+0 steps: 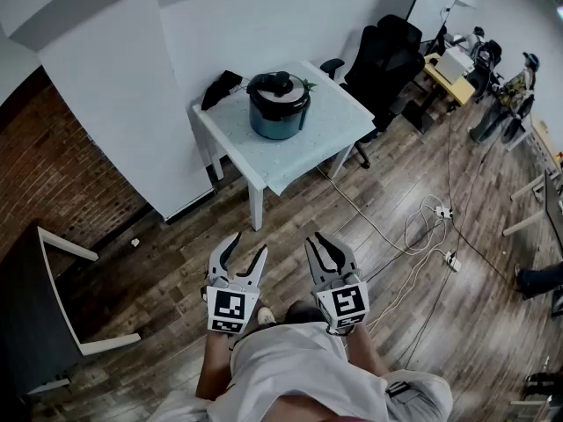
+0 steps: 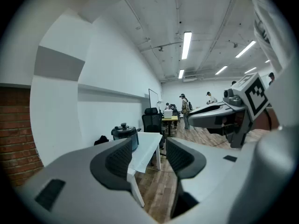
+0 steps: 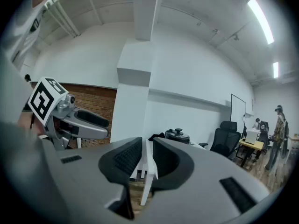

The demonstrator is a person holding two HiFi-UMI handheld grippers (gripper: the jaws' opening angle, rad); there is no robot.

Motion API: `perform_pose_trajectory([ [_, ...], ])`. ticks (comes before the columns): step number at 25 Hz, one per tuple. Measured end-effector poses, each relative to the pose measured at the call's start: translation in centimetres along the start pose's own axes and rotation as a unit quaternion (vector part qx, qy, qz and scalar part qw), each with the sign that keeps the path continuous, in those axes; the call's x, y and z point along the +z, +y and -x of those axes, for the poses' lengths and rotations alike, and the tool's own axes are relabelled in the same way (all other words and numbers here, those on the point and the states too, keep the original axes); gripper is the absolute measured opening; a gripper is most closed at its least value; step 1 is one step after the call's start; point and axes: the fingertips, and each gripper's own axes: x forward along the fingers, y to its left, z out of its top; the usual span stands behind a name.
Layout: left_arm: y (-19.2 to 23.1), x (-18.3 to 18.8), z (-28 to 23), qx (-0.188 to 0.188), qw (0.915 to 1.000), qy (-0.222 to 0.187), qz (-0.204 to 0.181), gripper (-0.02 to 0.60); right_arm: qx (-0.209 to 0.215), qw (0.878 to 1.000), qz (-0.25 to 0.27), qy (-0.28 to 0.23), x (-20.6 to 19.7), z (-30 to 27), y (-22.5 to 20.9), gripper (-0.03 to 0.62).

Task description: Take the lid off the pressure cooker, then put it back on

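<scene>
The dark blue pressure cooker [image 1: 279, 105] stands on a small white table [image 1: 330, 126] against the wall, its lid [image 1: 275, 87] with a black handle on top. It is well ahead of me across the wooden floor. My left gripper [image 1: 247, 250] and right gripper [image 1: 325, 244] hang side by side near my body, far from the table. The left gripper view shows the left gripper [image 2: 149, 156] open and empty, the cooker [image 2: 125, 135] beyond its left jaw. In the right gripper view the right gripper [image 3: 146, 158] keeps a narrow gap, nothing in it, the cooker [image 3: 178, 135] far behind.
A black bag [image 1: 220, 88] lies on the table's back corner. A black office chair [image 1: 387, 55] stands right of the table. Cables and a power strip [image 1: 435, 231] trail over the floor at right. A white-framed desk [image 1: 62, 297] stands at left by the brick wall. People work at desks far right.
</scene>
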Motion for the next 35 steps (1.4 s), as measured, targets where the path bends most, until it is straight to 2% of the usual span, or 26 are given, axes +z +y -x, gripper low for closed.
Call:
perform_pose_trajectory([
  [9, 1.7, -0.1, -1.9, 0.004, 1.0, -0.006, 0.005, 0.215, 0.014, 1.0, 0.01, 0.003, -0.6, -2.5, 0.6, 0.075],
  [16, 3.1, 0.6, -6.0, 0.007, 0.9999, -0.011, 0.007, 0.21, 0.026, 1.0, 0.008, 0.005, -1.0, -5.8, -0.8, 0.075],
  [28, 4.7, 3.4, -16.6, -0.014, 0.9997, -0.008, -0.016, 0.207, 0.012, 1.0, 0.003, -0.008, -0.1, -12.5, -9.1, 0.072],
  [35, 5.5, 5.3, -21.6, -0.013, 0.9997, -0.012, -0.015, 0.206, 0.009, 1.0, 0.007, -0.006, 0.3, -15.0, -13.5, 0.071],
])
